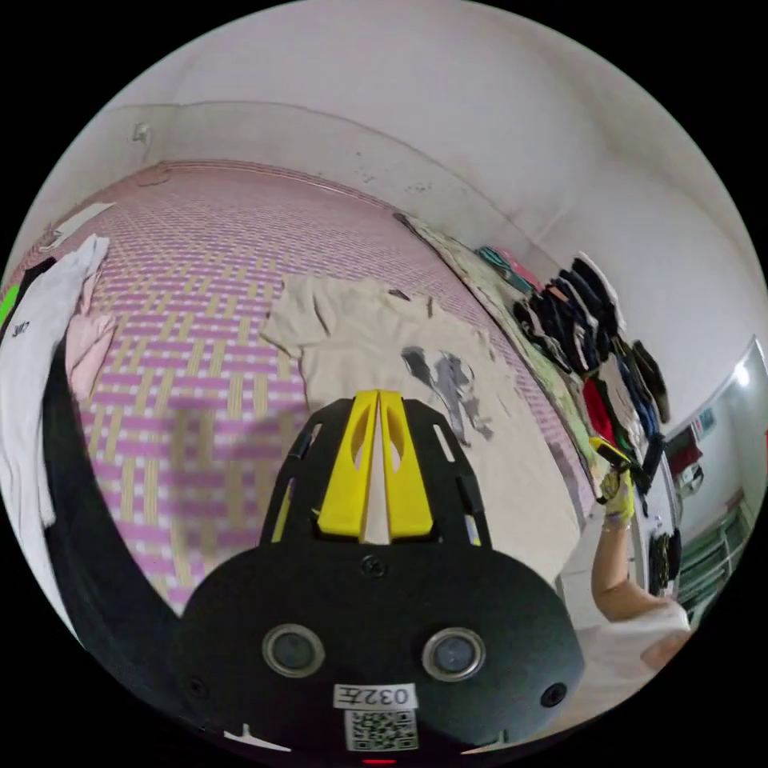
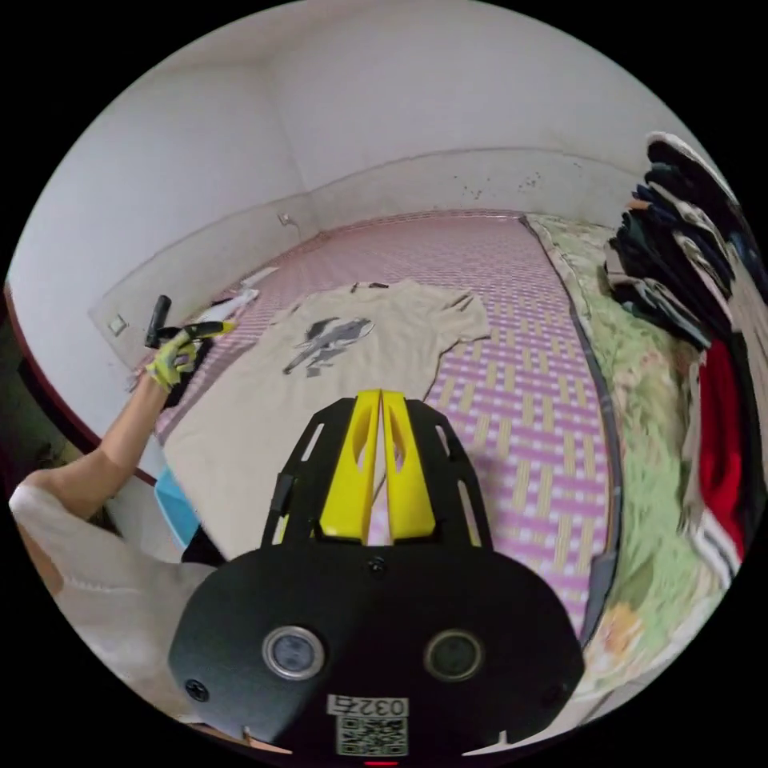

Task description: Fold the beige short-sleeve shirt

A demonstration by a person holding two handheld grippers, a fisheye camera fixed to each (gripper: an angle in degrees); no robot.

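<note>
The beige short-sleeve shirt (image 1: 360, 344) lies spread flat, grey print up, on a pink and purple woven mat (image 1: 200, 264). My left gripper (image 1: 378, 394) hangs above the shirt's side edge below one sleeve, its yellow jaws shut with nothing between them. In the right gripper view the shirt (image 2: 264, 408) stretches away from me, collar at the far end. My right gripper (image 2: 381, 394) hovers over its near edge, jaws shut and empty. Each gripper also appears in the other's view, held in a gloved hand: the right gripper (image 1: 612, 453) and the left gripper (image 2: 196, 329).
A heap of dark and red clothes (image 1: 592, 320) (image 2: 688, 264) lies on a green flowered blanket (image 2: 640, 384) along the mat's edge. White (image 1: 32, 344) and pink (image 1: 86, 342) garments lie at the mat's other side. Walls enclose the far end.
</note>
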